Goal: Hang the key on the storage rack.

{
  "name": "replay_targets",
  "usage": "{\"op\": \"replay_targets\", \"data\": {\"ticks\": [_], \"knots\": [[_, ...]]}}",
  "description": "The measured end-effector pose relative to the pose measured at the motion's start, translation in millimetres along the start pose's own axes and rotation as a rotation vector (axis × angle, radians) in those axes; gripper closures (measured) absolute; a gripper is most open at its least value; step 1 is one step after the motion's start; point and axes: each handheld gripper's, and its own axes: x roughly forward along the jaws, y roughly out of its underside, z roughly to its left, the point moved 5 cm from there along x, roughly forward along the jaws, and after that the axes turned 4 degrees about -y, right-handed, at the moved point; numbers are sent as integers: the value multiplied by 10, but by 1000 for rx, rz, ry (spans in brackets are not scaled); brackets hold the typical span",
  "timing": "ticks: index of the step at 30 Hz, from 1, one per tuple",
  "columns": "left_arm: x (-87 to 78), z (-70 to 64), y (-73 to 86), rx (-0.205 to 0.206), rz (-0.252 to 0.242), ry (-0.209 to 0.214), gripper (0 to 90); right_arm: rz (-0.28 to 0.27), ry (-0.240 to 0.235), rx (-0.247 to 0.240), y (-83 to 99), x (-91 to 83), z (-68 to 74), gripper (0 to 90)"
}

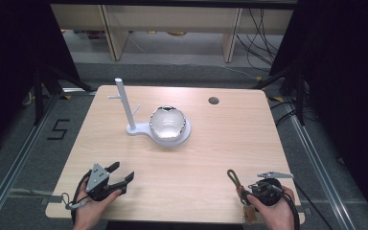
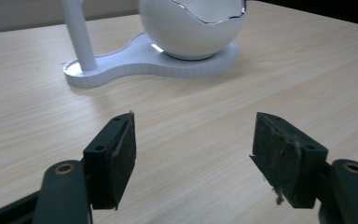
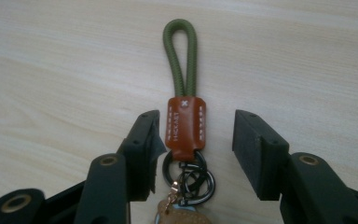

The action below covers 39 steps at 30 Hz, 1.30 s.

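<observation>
A keychain [image 3: 184, 126] lies flat on the wooden table [image 1: 211, 148] near its front right corner. It has a green cord loop [image 3: 179, 46], a brown leather tab and dark metal rings [image 3: 189, 179]. My right gripper [image 3: 196, 122] is open with its jaws on either side of the leather tab; the left jaw is almost touching it. In the high view the green loop [image 1: 232, 178] sticks out ahead of the right gripper [image 1: 244, 192]. My left gripper [image 1: 122, 171] is open and holds nothing near the front left, pointing toward a white stand [image 2: 144, 60].
The white stand has an upright post with side pegs [image 1: 124, 103] and a glossy egg-shaped bowl [image 1: 168, 123] on its flat base at the table's middle back. A round cable hole [image 1: 213, 100] sits at the back right. Dark floor and rails surround the table.
</observation>
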Motion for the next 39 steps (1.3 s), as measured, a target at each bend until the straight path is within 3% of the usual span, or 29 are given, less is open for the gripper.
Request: {"op": "replay_targets", "data": {"ticks": [1,2,4,6,7,9,12,15,17,20,21,27,29,36,37,39], "knots": [[-2,16,-2,2,-7,-8,293,30,-43,16,-4,1,23,506],[-2,33,-4,16,-12,-18,292,54,-52,18,-8,5,37,506],[-1,53,-8,13,-26,-33,292,83,-33,-10,-27,9,22,505],[-1,67,-5,14,-29,-33,292,147,-35,34,-14,6,82,502],[-1,75,-3,18,-31,-34,294,142,-36,47,-25,24,92,502],[2,85,19,20,-27,-41,296,186,-20,6,-28,30,53,502],[-10,104,50,10,-11,-37,301,210,-34,0,-53,37,85,505],[-13,114,54,1,-14,-39,303,226,-16,1,-83,50,104,507],[-4,106,60,1,-15,-32,304,266,11,1,-102,63,122,511],[6,99,57,4,-13,-32,306,298,4,-37,-144,91,134,521],[11,94,55,4,-17,-31,306,321,10,-20,-151,96,147,524],[7,93,57,1,-18,-32,308,346,23,-34,-235,140,178,542],[8,94,57,1,-15,-33,309,363,45,-58,-252,146,137,548],[6,87,58,2,-16,-30,310,392,53,-72,-280,233,69,570],[8,87,58,1,-16,-30,311,403,51,-96,-290,261,46,580],[1,87,59,3,-6,-35,312,412,58,-87,-291,286,59,587]]}}
